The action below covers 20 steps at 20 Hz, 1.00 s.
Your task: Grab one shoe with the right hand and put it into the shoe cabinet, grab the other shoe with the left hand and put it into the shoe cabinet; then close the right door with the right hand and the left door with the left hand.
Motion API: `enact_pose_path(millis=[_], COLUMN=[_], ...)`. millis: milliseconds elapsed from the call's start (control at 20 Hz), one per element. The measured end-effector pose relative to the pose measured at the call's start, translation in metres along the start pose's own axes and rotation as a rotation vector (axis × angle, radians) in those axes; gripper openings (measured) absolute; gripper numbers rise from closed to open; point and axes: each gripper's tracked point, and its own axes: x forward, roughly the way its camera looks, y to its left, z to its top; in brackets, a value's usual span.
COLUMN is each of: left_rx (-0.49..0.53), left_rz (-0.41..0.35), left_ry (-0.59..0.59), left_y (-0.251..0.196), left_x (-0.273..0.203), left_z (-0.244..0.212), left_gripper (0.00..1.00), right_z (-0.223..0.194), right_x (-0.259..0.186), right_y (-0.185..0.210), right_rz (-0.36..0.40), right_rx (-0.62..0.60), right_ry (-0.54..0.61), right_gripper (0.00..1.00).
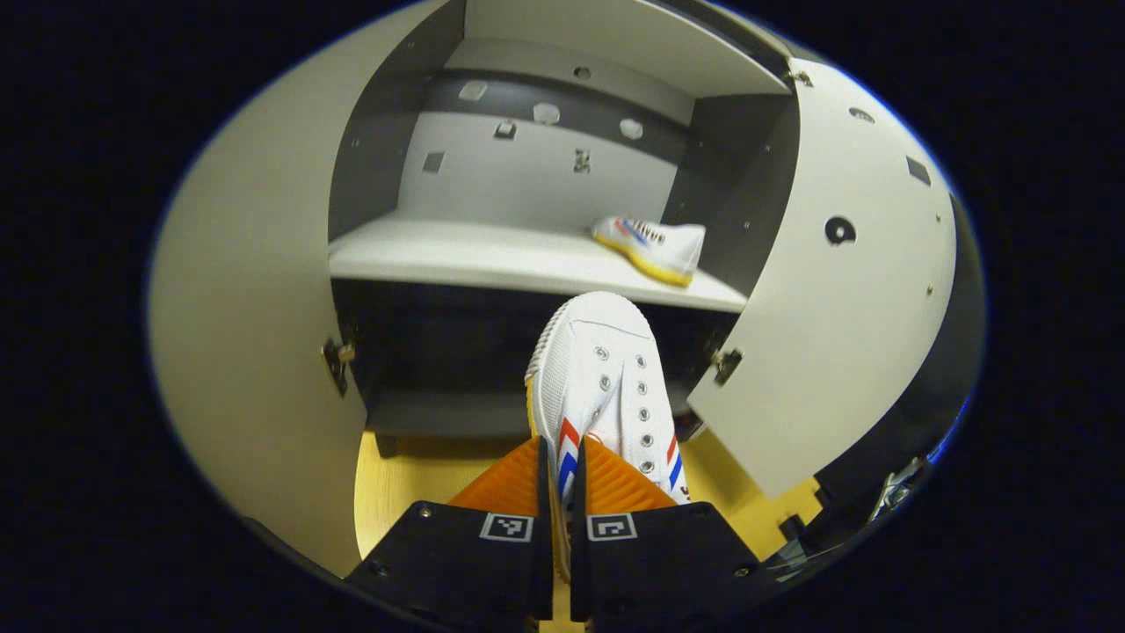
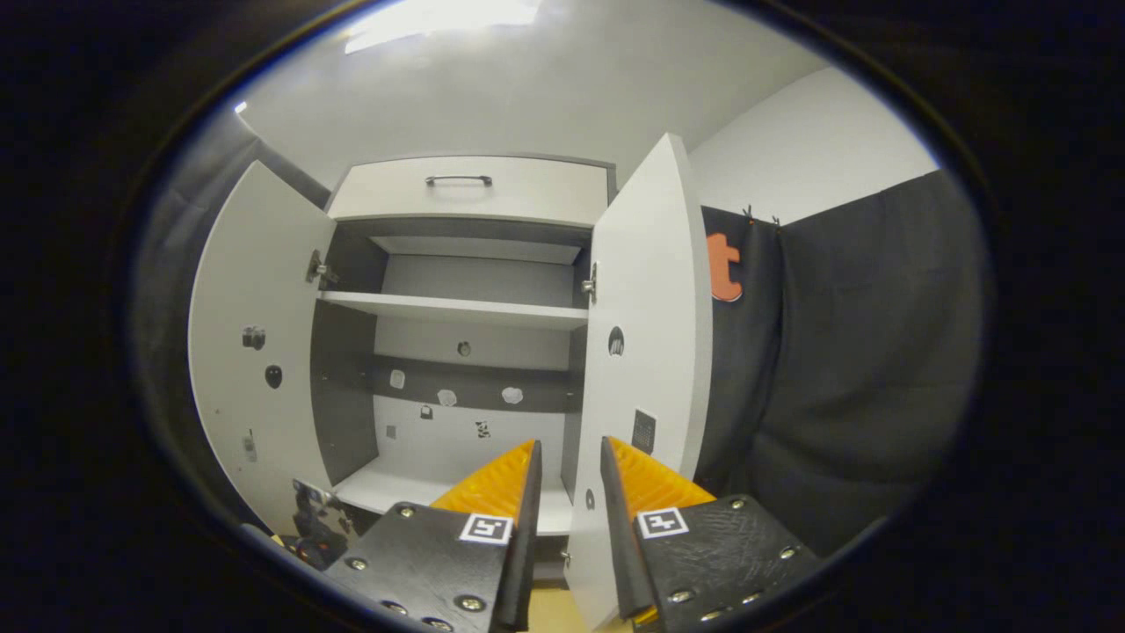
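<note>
My left gripper [image 1: 562,444] is shut on a white shoe [image 1: 602,369] with red and blue stripes, pinching its side near the heel. The toe points at the open shoe cabinet, just below the front edge of its lower shelf [image 1: 492,259]. A second, matching shoe [image 1: 652,246] lies on that shelf at the right end, near the side wall. In the right gripper view, my right gripper [image 2: 571,448] stands open with nothing between its fingers, raised in front of the cabinet. The edge of the right door [image 2: 650,352] lies just beyond it.
Both cabinet doors stand wide open: the left door [image 1: 246,352] and the right door [image 1: 835,308]. A drawer with a metal handle [image 2: 460,180] tops the cabinet, and an upper shelf [image 2: 448,309] sits below it. Yellow wooden floor [image 1: 395,492] lies under the cabinet front.
</note>
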Motion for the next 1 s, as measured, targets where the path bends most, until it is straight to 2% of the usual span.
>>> enact_pose_path(millis=[250, 500, 700, 1000], left_rx=[0.0, 0.025, 0.035, 0.04], left_rz=[-0.034, 0.01, 0.059, 0.107], left_ry=[-0.182, -0.261, -0.267, -0.199], left_y=[-0.009, 0.004, 0.021, 0.04], left_x=[0.005, 0.041, 0.08, 0.138], left_z=[0.113, 0.185, 0.212, 0.205], left_gripper=[0.08, 0.08, 0.08, 0.08], right_z=[0.004, 0.013, 0.02, 0.022], right_x=[-0.004, -0.009, -0.016, -0.026], right_y=[-0.014, -0.031, -0.049, -0.082], right_rz=[-0.009, -0.013, -0.026, -0.103], right_rx=[0.017, 0.045, 0.064, 0.035], right_ry=[-0.013, -0.03, -0.043, -0.062], right_gripper=[0.37, 0.37, 0.37, 0.37])
